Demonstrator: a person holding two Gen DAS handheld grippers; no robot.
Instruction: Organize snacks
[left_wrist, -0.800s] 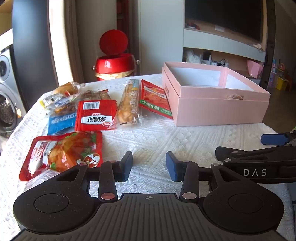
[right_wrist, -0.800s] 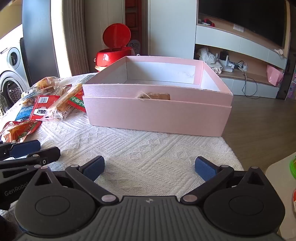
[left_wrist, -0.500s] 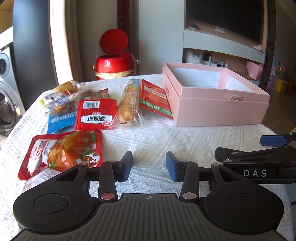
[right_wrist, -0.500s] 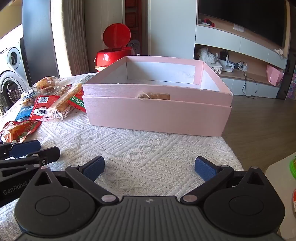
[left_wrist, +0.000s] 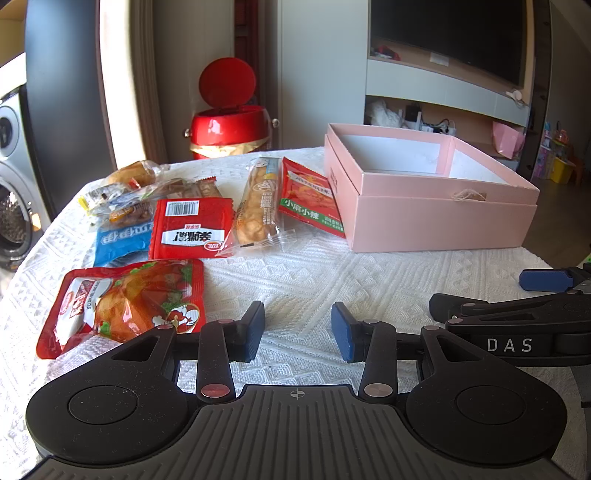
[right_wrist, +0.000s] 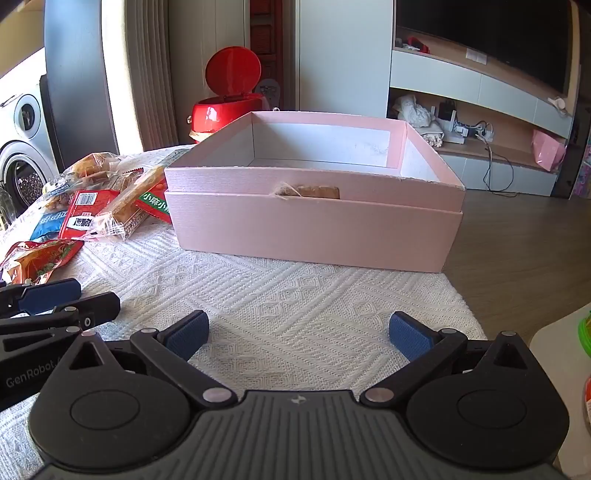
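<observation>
Snack packets are lying in a cluster at far left on the white tablecloth (left_wrist: 332, 273): orange-red pouch (left_wrist: 125, 299) nearest, red barcode packet (left_wrist: 190, 229) and bread stick packet (left_wrist: 258, 206) beyond. Left gripper (left_wrist: 297, 331) is hovering low, fingers parted, grasping nothing. Pink box (right_wrist: 314, 218) is sitting open at far right. Right gripper (right_wrist: 298, 334) is hanging spread wide, empty.
</observation>
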